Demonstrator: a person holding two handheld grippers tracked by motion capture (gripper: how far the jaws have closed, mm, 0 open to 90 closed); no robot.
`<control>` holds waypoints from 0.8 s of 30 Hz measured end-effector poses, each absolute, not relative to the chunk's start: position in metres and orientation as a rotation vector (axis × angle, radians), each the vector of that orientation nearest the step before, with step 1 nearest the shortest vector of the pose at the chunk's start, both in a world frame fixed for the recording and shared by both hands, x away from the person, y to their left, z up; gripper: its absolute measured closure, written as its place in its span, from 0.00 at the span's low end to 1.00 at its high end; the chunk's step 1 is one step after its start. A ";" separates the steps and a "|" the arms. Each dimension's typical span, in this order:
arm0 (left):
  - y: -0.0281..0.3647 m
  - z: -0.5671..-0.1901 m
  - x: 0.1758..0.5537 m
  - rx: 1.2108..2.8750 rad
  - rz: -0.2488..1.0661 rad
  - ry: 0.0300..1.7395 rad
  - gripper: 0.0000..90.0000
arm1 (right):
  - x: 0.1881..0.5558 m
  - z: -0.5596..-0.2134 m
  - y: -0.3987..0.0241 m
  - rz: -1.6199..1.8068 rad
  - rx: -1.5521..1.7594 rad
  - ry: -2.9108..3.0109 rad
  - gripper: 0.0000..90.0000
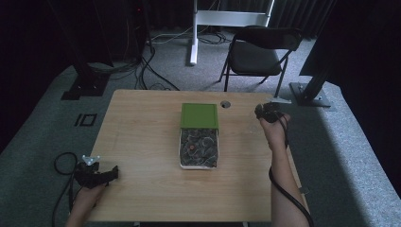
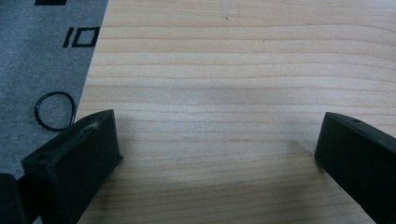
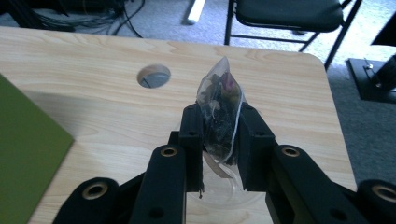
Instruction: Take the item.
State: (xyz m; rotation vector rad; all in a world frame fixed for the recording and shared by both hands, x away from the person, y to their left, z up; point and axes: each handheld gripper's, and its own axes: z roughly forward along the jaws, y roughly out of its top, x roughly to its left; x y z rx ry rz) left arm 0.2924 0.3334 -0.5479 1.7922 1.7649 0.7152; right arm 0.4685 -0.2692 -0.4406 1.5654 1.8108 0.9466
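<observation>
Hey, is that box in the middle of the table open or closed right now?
Open. The green lid lies flat on the table just behind the white box, whose dark packets are exposed.

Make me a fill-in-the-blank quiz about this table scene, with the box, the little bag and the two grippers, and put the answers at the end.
1. The right gripper is shut on a small clear ____ of dark bits.
2. The lid lying at the far end of the open box is ____ in colour.
3. The left gripper hangs over bare wood with its jaws ____.
4. Beyond the table stands a black folding ____.

Missing words: bag; green; open; chair
</observation>
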 end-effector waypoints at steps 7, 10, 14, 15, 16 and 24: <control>0.333 -0.548 0.292 1.792 0.715 1.765 0.00 | 0.471 -0.450 -0.272 0.949 1.610 1.813 0.75; 0.333 -0.548 0.292 1.793 0.715 1.765 0.00 | 0.471 -0.450 -0.272 0.951 1.613 1.809 0.66; 0.333 -0.548 0.292 1.793 0.715 1.764 0.00 | 0.469 -0.447 -0.273 0.950 1.612 1.804 0.60; 0.333 -0.548 0.292 1.792 0.715 1.765 0.00 | 0.468 -0.446 -0.273 0.955 1.611 1.802 0.56; 0.333 -0.548 0.292 1.792 0.715 1.765 0.00 | 0.467 -0.446 -0.273 0.966 1.617 1.803 0.53; 0.333 -0.548 0.292 1.793 0.716 1.765 0.00 | 0.452 -0.448 -0.269 1.057 1.602 1.785 0.33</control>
